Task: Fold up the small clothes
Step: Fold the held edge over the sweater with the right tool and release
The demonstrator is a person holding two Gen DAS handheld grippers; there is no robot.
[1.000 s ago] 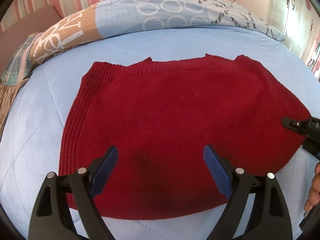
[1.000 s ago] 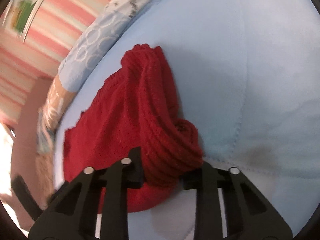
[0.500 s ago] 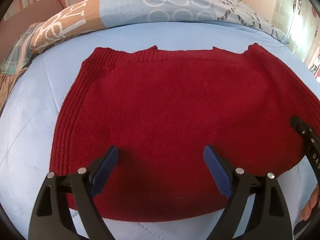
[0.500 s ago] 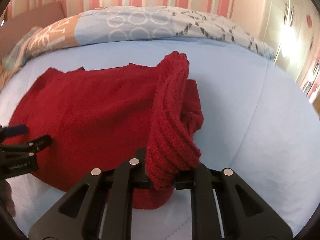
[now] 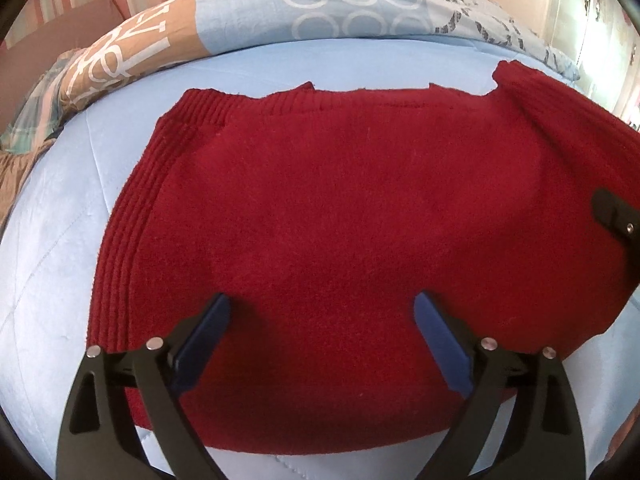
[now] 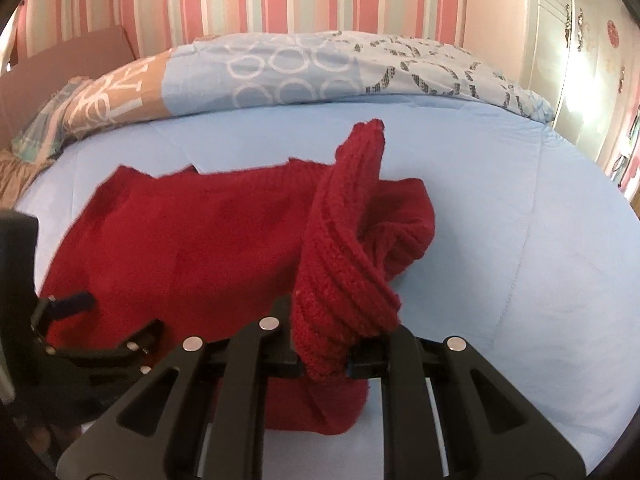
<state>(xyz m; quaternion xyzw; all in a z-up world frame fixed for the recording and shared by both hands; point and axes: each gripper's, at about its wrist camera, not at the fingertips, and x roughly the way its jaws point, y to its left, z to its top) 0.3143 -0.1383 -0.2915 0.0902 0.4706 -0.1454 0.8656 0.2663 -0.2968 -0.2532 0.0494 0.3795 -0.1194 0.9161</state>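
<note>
A small red knit sweater (image 5: 340,208) lies spread on the light blue bed sheet (image 5: 72,240). My left gripper (image 5: 322,316) is open and hovers low over the sweater's near hem, its blue pads (image 5: 434,328) apart. My right gripper (image 6: 322,354) is shut on the sweater's ribbed right sleeve (image 6: 344,256) and holds it lifted and bunched above the sweater body (image 6: 192,240). The right gripper shows at the right edge of the left wrist view (image 5: 616,220). The left gripper shows at the left of the right wrist view (image 6: 68,312).
A patterned blue and tan duvet (image 5: 304,20) lies rolled along the far side of the bed. A striped pink wall (image 6: 280,0) stands behind it. A pale wardrobe (image 6: 592,40) is at the right. Blue sheet (image 6: 540,240) stretches right of the sweater.
The right gripper has swung round with the sleeve and carried it up and inward over the sweater's right side. The left gripper has moved closer and lower over the hem.
</note>
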